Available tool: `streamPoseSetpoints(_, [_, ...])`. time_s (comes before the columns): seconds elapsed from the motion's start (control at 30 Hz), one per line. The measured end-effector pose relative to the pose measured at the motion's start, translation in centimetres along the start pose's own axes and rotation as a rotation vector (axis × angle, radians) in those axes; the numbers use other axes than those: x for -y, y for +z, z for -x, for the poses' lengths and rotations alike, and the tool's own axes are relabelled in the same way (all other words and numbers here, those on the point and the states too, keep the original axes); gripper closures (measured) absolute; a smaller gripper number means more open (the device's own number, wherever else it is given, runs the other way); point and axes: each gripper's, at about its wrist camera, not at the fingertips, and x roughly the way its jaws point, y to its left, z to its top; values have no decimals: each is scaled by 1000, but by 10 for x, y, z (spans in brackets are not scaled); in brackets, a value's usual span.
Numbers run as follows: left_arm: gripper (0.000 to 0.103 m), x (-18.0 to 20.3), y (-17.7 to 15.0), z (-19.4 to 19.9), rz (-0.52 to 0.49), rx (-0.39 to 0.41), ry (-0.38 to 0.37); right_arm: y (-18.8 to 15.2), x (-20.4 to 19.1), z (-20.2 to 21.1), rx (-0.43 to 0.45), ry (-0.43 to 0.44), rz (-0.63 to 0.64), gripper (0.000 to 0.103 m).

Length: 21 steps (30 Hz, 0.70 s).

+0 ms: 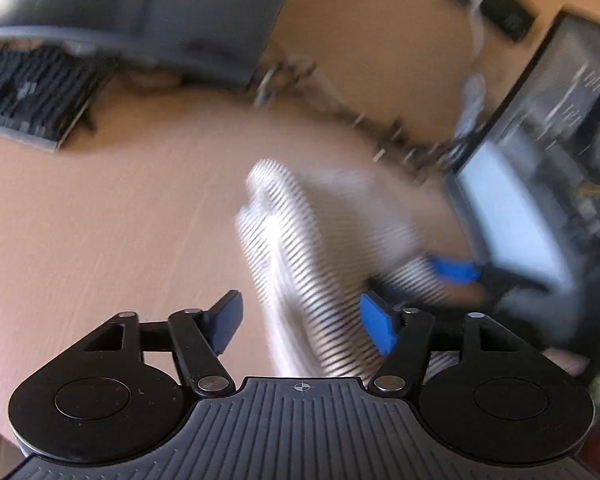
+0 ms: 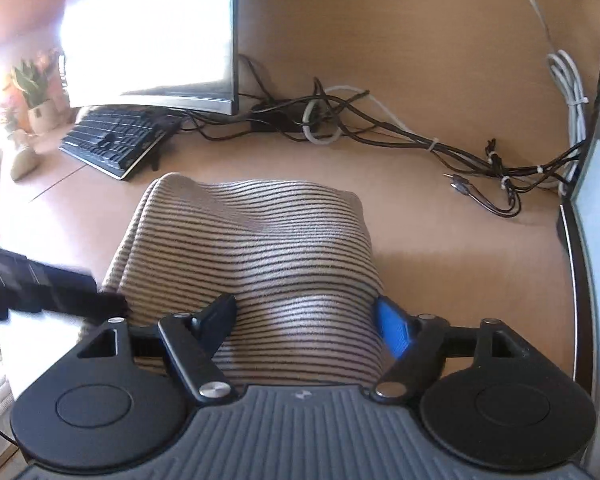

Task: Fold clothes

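Observation:
A folded beige garment with thin dark stripes [image 2: 256, 248] lies on the wooden desk [image 2: 440, 248]. My right gripper [image 2: 308, 320] is open, its jaws spread wide over the garment's near end, one on each side. In the blurred left wrist view the same garment [image 1: 300, 240] runs up from between the open jaws of my left gripper [image 1: 300, 320]. The right gripper's blue pad [image 1: 456, 270] shows at the garment's right side. The left gripper's dark body [image 2: 40, 284] enters the right wrist view from the left, at the garment's left edge.
A monitor [image 2: 152, 32] and black keyboard [image 2: 112, 144] stand at the back left. Tangled black and white cables [image 2: 380, 124] run along the back of the desk. A second screen [image 1: 512, 216] stands at the right edge. A potted plant [image 2: 36, 96] sits far left.

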Motion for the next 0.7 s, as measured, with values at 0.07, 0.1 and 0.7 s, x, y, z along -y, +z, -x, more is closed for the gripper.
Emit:
streamPoseSetpoints(0.07, [35,12,13,8,-3,47,-68,-2,2,2,6,11,11,27])
streamPoseSetpoints(0.1, [35,17,19,6,-1,54,-101,-2,3,3,7,12,17,26])
streamPoseSetpoints(0.7, [14,17,25,-9,18,-14,-31,1,29,40,5,84,-102,15])
